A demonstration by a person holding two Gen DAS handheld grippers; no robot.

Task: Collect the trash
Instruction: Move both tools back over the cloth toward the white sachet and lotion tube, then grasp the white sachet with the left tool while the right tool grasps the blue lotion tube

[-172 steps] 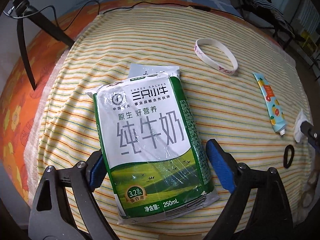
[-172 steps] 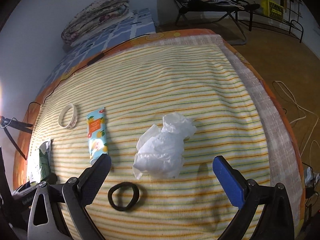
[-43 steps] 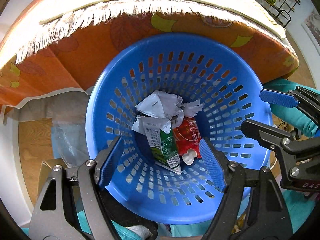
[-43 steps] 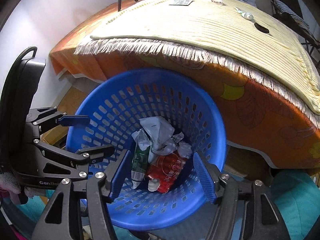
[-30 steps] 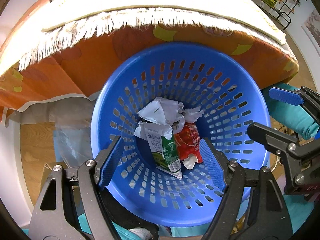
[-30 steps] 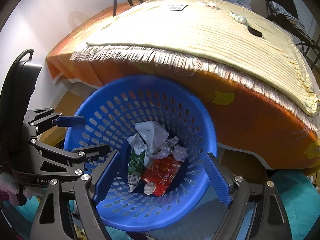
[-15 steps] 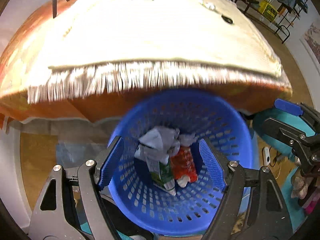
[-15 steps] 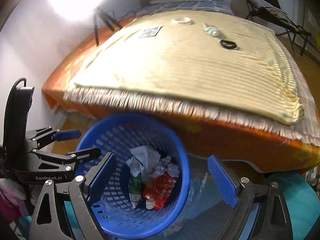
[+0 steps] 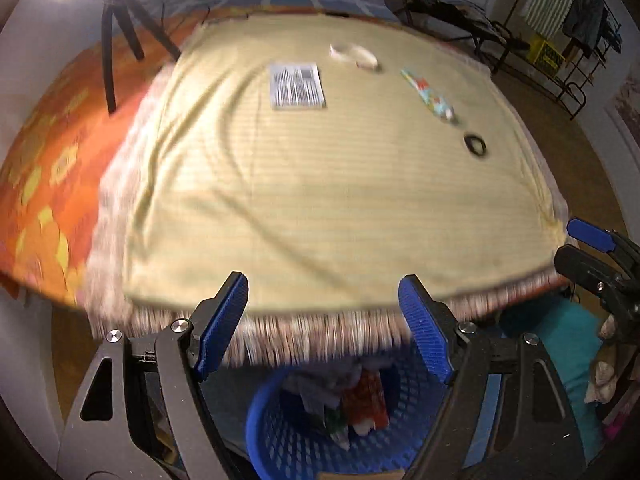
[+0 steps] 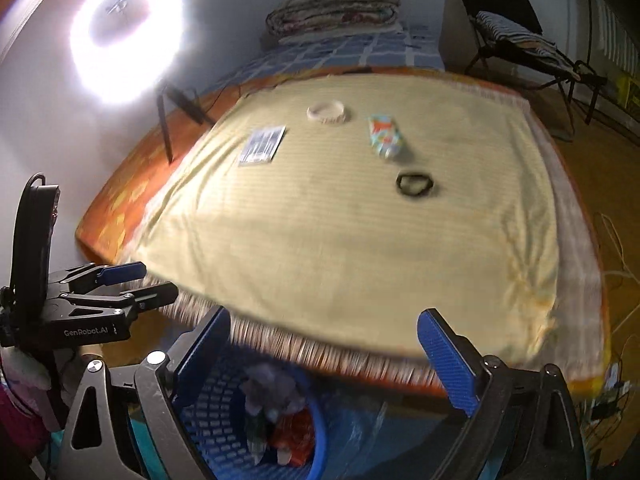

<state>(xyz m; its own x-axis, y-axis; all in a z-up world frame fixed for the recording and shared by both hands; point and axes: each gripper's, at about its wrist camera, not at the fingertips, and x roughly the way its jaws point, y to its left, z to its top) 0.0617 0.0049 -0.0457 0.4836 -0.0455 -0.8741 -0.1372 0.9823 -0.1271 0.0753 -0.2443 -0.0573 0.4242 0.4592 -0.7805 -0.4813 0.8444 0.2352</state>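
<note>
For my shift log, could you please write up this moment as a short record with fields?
left gripper: open, holding nothing
right gripper: open, holding nothing
blue basket: on the floor below the bed's fringed edge, holding crumpled trash
yellow blanket: bears a barcode sheet, white ring, small tube and black hair tie
image quality: motion-blurred

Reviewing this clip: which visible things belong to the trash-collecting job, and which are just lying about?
Part of the job:
- blue basket below the bed edge, holding the dropped trash
- left gripper and right gripper, both open and empty

Lying about on the striped blanket:
- barcode card
- white wristband
- small tube
- black hair tie
</note>
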